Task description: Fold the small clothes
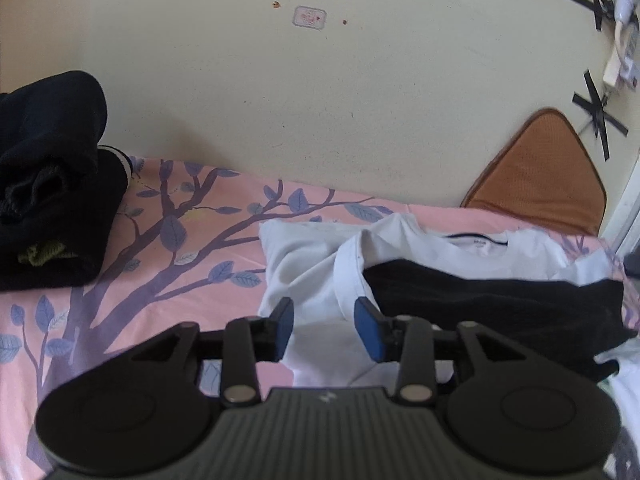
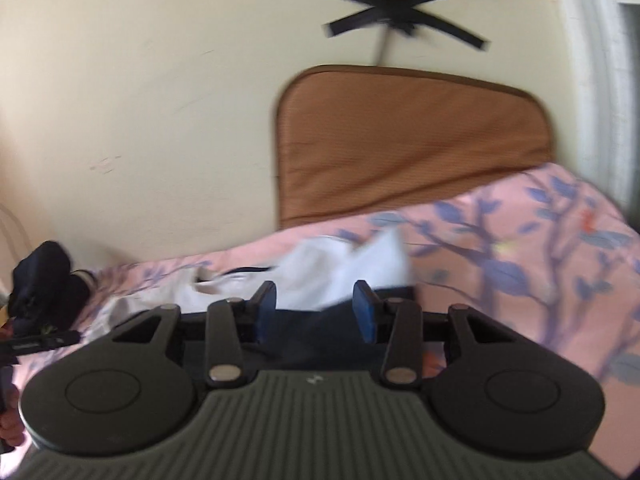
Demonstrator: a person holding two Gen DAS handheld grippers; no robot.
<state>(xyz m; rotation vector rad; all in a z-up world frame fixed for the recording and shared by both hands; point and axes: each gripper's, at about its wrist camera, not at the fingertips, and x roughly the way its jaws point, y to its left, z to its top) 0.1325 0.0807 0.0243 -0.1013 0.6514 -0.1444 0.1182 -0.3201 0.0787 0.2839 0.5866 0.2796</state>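
A white T-shirt (image 1: 304, 264) lies crumpled on the pink bed sheet (image 1: 160, 288), collar toward the wall. A black garment (image 1: 500, 304) lies across its right half. My left gripper (image 1: 323, 326) hovers just above the white shirt with its blue pads apart and nothing between them. In the right wrist view the white shirt (image 2: 344, 276) and the dark garment (image 2: 316, 320) lie just beyond my right gripper (image 2: 316, 308), which stands open with no cloth pinched. That view is blurred.
A pile of folded dark clothes (image 1: 52, 184) sits at the left by the wall. An orange-brown cushion (image 1: 540, 176) leans against the wall at the right. Black tape crosses (image 2: 400, 16) and a cable hang on the wall. The left gripper (image 2: 36, 344) shows at the left edge.
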